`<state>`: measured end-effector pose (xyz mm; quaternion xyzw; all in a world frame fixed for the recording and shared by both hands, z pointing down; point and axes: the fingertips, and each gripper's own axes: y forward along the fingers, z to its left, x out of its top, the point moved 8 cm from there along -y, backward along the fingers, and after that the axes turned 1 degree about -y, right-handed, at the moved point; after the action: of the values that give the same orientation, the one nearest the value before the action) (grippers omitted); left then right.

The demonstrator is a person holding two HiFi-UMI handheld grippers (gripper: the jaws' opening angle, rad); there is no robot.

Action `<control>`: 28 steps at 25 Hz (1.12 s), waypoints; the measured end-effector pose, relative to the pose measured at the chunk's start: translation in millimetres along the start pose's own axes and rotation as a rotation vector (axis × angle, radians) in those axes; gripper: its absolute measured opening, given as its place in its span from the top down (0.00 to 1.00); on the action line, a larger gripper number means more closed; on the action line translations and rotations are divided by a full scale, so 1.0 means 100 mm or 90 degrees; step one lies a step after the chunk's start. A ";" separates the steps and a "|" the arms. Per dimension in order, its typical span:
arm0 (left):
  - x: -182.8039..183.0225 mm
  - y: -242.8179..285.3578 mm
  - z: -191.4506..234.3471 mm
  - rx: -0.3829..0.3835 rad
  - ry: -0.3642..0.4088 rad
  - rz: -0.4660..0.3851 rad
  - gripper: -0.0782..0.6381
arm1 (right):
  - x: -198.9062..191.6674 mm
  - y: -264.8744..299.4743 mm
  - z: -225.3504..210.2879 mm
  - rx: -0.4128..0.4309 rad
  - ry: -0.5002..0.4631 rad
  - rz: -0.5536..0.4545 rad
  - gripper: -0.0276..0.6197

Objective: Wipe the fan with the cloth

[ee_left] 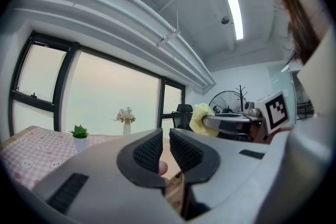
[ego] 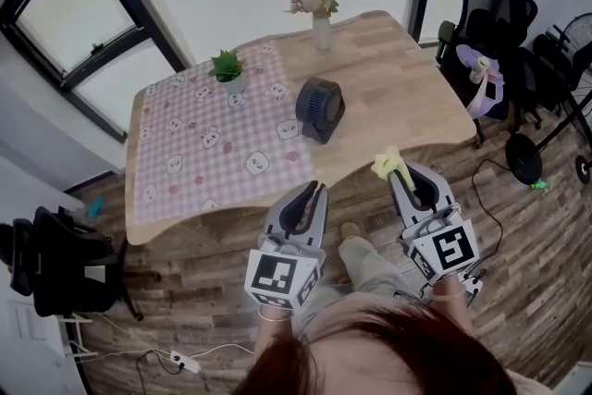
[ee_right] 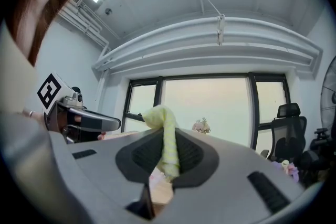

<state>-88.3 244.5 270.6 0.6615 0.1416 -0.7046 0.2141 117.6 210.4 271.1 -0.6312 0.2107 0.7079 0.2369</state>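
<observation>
We have the cloth (ee_right: 167, 139) pinched in the right gripper (ego: 400, 171): its jaws are closed on a narrow yellow strip that runs up between the pads and bunches into a small wad above the tips. The left gripper (ee_left: 164, 150) is pressed together with nothing between its pads. Both tools hang short of the near edge of the table (ego: 416, 97), over the floor.

The fan (ego: 320, 108) stands about mid-table, somewhat toward the near edge, at the right edge of the checked tablecloth (ego: 203, 153) and well apart from both grippers.

Our first worry is the grip. Only a thin fold of cloth sits between the pads, so a drag across the fan's grille may well pull it out, and we would end up rubbing the fan with bare jaws.

The second is how little cloth stands clear of the tips. If we come in at the wrong angle, the hard jaw ends could meet the housing before the fabric does.

The third is the fan itself. It looks small and freestanding, so a firm wipe from our side could slide or tip it toward the far edge, where the vase of flowers (ego: 319, 18) stands. The left gripper would have to open before it could steady it. The potted plant (ego: 228, 69) on the tablecloth seems far enough off.
</observation>
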 end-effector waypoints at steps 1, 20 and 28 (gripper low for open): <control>0.00 0.04 0.04 0.002 -0.001 0.001 0.86 | -0.01 0.05 -0.03 0.000 0.004 0.000 0.88; -0.15 0.96 0.68 0.024 -0.039 0.056 0.67 | -0.14 1.13 -0.55 0.061 0.041 0.021 0.88; -0.32 1.36 0.96 0.053 -0.059 0.085 0.58 | -0.23 1.61 -0.71 0.112 0.041 0.042 0.88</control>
<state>-104.2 84.2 322.1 0.6447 0.0580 -0.7238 0.2390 79.7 37.8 285.6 -0.6228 0.3000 0.6737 0.2611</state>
